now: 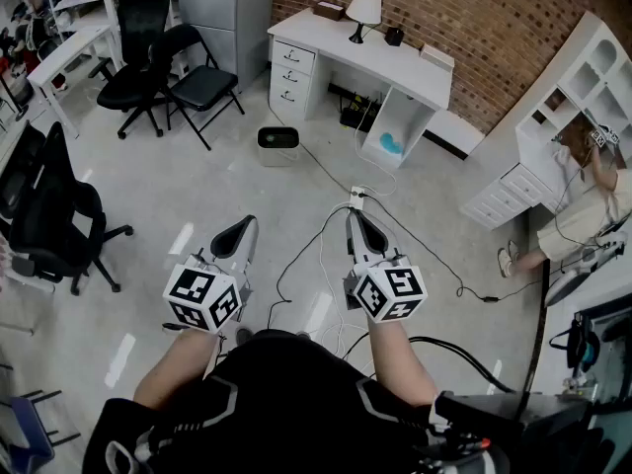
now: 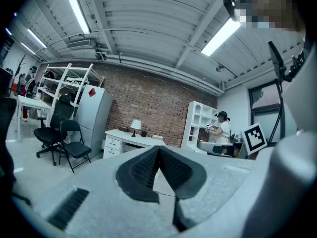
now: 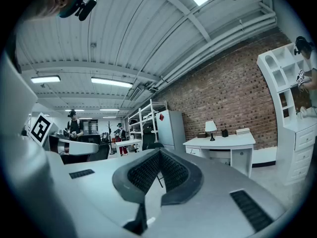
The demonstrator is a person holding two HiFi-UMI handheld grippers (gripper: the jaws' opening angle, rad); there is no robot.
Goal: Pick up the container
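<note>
Head view: the left gripper and the right gripper are held side by side over the pale floor, both pointing forward, both clenched with nothing in them; the container, a small white box with a dark top, stands on the floor ahead of them, well apart from both and near the white tabletop against the brick wall; a lamp stands on that tabletop; cables trail across the floor between the grippers; black chairs stand to the left; a person is at the white shelving on the right.

Left gripper view: the ribbed pads meet at their tips, nothing between them; beyond them are the brick wall, the tabletop with its lamp, and the person at the shelving.

Right gripper view: its jaws are likewise pressed together and empty; the tabletop and lamp stand to the right.
</note>
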